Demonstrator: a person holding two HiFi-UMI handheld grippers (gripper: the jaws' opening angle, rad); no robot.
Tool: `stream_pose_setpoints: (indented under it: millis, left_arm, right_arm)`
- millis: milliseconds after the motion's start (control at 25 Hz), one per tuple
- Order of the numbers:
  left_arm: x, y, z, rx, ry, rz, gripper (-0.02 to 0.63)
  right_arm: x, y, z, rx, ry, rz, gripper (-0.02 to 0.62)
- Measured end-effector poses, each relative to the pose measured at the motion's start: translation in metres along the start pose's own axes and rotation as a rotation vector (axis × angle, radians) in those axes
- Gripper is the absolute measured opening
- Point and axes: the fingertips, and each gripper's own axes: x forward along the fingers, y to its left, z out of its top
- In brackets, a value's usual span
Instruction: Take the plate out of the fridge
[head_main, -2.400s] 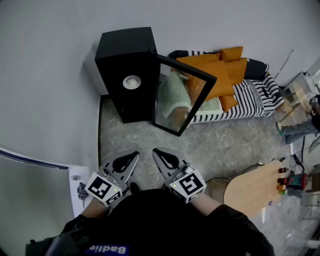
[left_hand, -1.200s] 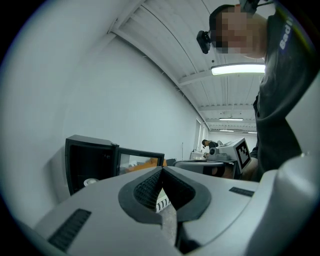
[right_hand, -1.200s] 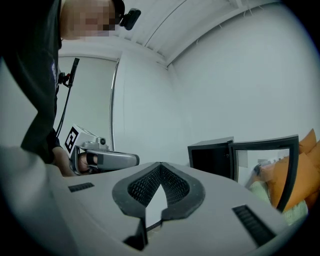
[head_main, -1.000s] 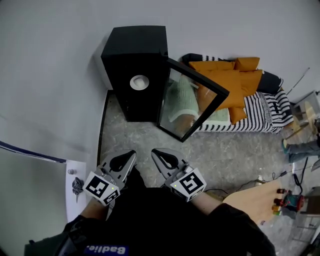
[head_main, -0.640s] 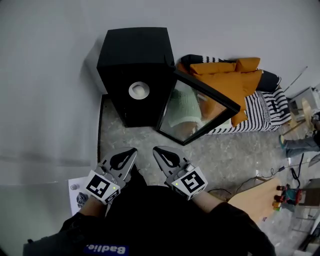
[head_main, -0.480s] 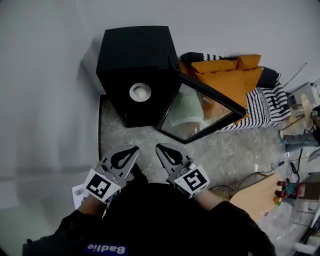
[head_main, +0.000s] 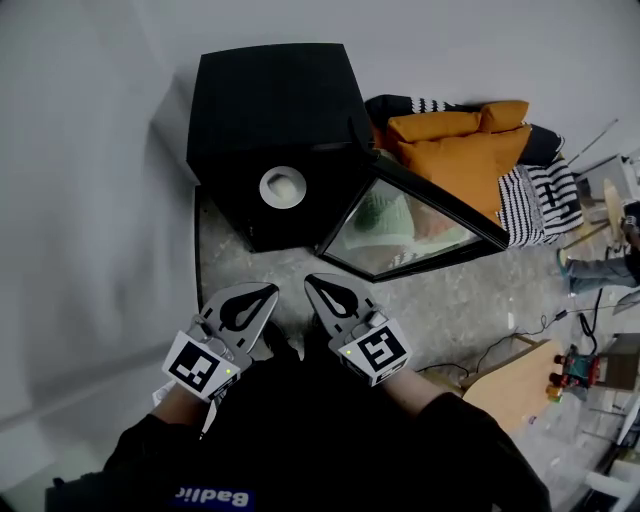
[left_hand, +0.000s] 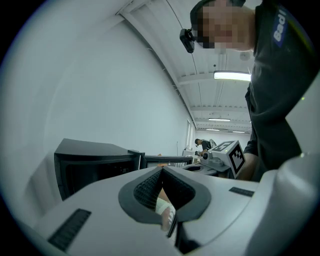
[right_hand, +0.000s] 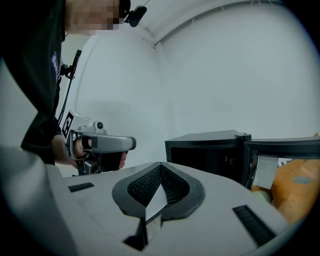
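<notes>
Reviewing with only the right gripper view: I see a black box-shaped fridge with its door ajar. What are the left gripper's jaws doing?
Observer: In its own view the left gripper is shut, with nothing between the jaws.
Operator: Anything on top of the fridge?
Observer: The head view shows a small round white object resting on the black box-shaped fridge.
Operator: How near are the grippers?
Observer: The right gripper is beside the left, both short of the fridge, with grey speckled floor between.

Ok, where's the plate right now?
Head view, upper centre: the plate sits inside the open black fridge, just left of its swung-open glass door.
</notes>
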Motion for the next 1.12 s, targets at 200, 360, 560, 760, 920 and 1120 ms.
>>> stream_pose_setpoints:
  millis: [200,360,560,760,920,1120]
  left_arm:
    - [0.021,0.010,-0.002,-0.033,0.007,0.040,0.003]
    - [0.041,0.021,-0.008,-0.049,0.028,0.088,0.003]
    - [0.062,0.030,-0.015,-0.054,0.025,0.132,0.004]
    - [0.067,0.035,-0.023,-0.071,0.038,0.123,0.003]
    - [0.066,0.045,-0.025,-0.078,0.053,0.098,0.004]
    - [0.059,0.057,-0.036,-0.103,0.077,0.070,0.005]
  right_arm:
    - [0.006,-0.026,-0.012,0.025,0.047,0.015,0.006]
    - [0.014,-0.055,-0.024,0.042,0.082,0.033,0.006]
    - [0.032,-0.080,-0.045,0.080,0.135,0.066,0.006]
    - [0.055,-0.097,-0.075,0.153,0.180,0.049,0.006]
    - [0.076,-0.114,-0.111,0.272,0.237,0.001,0.008]
    - [0.099,-0.128,-0.145,0.289,0.293,-0.061,0.008]
